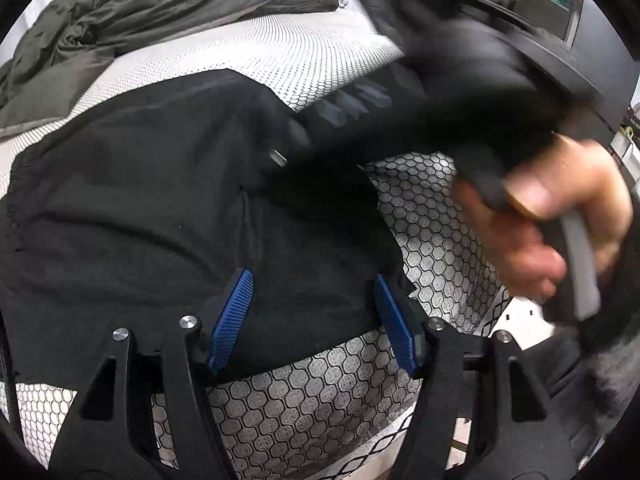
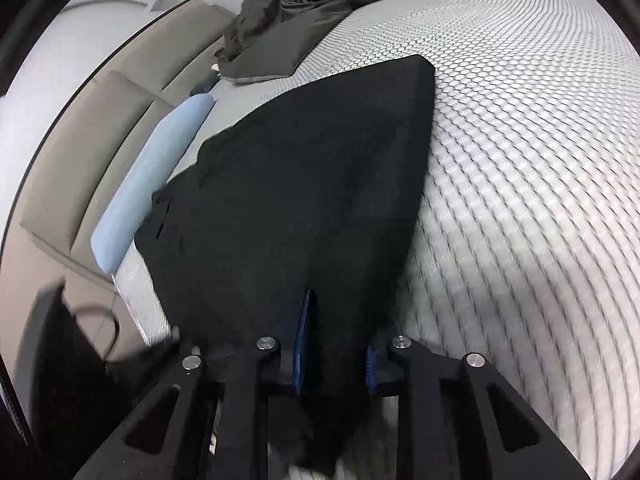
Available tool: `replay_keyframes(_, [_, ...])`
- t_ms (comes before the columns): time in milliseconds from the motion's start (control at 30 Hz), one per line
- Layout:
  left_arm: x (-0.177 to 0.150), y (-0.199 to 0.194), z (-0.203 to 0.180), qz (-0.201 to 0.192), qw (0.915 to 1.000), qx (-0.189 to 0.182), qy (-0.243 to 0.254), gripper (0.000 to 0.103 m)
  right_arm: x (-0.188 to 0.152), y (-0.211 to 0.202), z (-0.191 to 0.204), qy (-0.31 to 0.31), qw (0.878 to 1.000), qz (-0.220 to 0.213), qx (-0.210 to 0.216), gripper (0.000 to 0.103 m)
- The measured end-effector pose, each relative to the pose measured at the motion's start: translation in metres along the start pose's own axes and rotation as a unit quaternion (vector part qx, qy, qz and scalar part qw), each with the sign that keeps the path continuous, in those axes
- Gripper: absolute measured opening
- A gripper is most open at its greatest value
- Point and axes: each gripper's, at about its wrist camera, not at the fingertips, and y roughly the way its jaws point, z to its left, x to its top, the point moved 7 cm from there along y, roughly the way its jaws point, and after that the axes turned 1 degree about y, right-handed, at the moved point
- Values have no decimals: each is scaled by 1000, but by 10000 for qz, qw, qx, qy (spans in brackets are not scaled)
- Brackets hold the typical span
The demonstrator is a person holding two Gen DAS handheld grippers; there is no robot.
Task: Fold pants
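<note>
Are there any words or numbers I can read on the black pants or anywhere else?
None can be read.
Right gripper: grey marks on its body, too blurred to read.
Black pants: no print shows.
Honeycomb bed cover: pattern only, no words.

Surface: white honeycomb-patterned mattress [image 2: 520,160], filling the frame's right.
On it: black pants [image 2: 300,184] centre; crumpled dark-olive sheet [image 2: 288,0] at top.

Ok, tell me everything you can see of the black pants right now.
The black pants are matte, soft-looking fabric lying on the honeycomb-patterned mattress, one end spread flat with a straight edge and corner. A small metal piece shows on them. The right gripper is shut on a bunched fold. The left gripper is open, its blue pads straddling the near edge.
</note>
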Motion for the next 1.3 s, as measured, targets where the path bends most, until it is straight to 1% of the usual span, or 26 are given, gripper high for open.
replay_keyframes(133, [4, -1, 1, 70, 9999, -84, 41, 60, 48, 21, -12, 210, 9997, -33, -88, 20])
replay_keyframes(200, [5, 0, 2, 94, 9998, -156, 32, 60, 78, 34, -22, 352, 9993, 56, -99, 20])
replay_keyframes(333, [7, 1, 2, 118, 9996, -238, 110, 60, 144, 47, -38, 331, 9977, -134, -579, 20])
replay_keyframes(400, [8, 1, 3, 111, 9994, -293, 135, 61, 172, 57, -42, 379, 9965, -204, -721, 20])
replay_keyframes(467, [7, -1, 3, 75, 9993, -354, 100, 61, 188, 63, -45, 303, 9955, -244, -860, 20])
replay_keyframes(500, [9, -5, 4, 8, 9991, -427, 22, 61, 195, 60, -51, 226, 9953, -287, -893, 24])
replay_keyframes(533, [10, -10, 7, -51, 9987, -505, -78, 61, 197, 57, -52, 197, 9951, -339, -908, 28])
replay_keyframes(567, [10, -16, 9, -105, 9979, -604, -200, 61, 194, 46, -54, 309, 9947, -433, -878, 29])
replay_keyframes(600, [11, -26, 14, -182, 9967, -709, -356, 61, 192, 36, -57, 440, 9943, -528, -816, 32])
replay_keyframes(633, [13, -34, 19, -267, 9956, -769, -474, 61, 182, 19, -60, 583, 9938, -646, -698, 37])
replay_keyframes(667, [17, -46, 27, -418, 9940, -804, -620, 61, 169, 6, -62, 657, 9934, -694, -628, 39])
replay_keyframes(700, [19, -53, 34, -508, 9931, -788, -698, 61, 150, -8, -60, 775, 9929, -744, -514, 44])
replay_keyframes(733, [22, -65, 45, -658, 9919, -721, -813, 61, 133, -17, -55, 844, 9928, -754, -394, 45])
replay_keyframes(800, [26, -82, 67, -879, 9898, -532, -990, 62, 81, -30, -43, 1002, 9931, -601, -7, 45])
replay_keyframes(867, [28, -97, 98, -1110, 9856, -130, -1266, 64, 46, -31, -37, 1162, 9921, -443, 180, 45])
replay_keyframes(900, [27, -101, 112, -1156, 9835, 22, -1389, 64, 28, -27, -35, 1240, 9913, -380, 216, 45])
replay_keyframes(933, [26, -103, 125, -1163, 9817, 133, -1504, 64, 23, -25, -32, 1234, 9914, -403, 167, 45])
replay_keyframes(967, [26, -104, 138, -1165, 9796, 212, -1625, 64, 20, -25, -27, 1105, 9922, -573, 20, 45])
replay_keyframes(1000, [26, -104, 151, -1161, 9772, 275, -1756, 64, 20, -22, -21, 966, 9931, -654, -113, 40])
replay_keyframes(1033, [24, -104, 157, -1143, 9756, 316, -1848, 64, 23, -19, -17, 925, 9932, -692, -163, 19])
replay_keyframes(1067, [23, -103, 167, -1116, 9736, 376, -1958, 64, 29, -15, -13, 894, 9933, -715, -173, 12])
replay_keyframes(1100, [26, -101, 174, -1101, 9723, 426, -2019, 64, 39, -13, -10, 790, 9937, -750, -268, 11])
replay_keyframes(1167, [25, -93, 191, -1025, 9703, 575, -2114, 64, 63, -18, -4, 519, 9910, -1114, -537, 11])
replay_keyframes(1200, [26, -88, 196, -960, 9706, 612, -2123, 64, 71, -15, 0, 447, 9906, -1155, -580, 11])
replay_keyframes(1267, [21, -84, 200, -843, 9718, 681, -2093, 64, 76, -11, -10, 433, 9893, -1037, -927, 22])
replay_keyframes(1300, [17, -76, 205, -762, 9729, 765, -2047, 64, 72, -8, -19, 468, 9872, -931, -1206, 32])
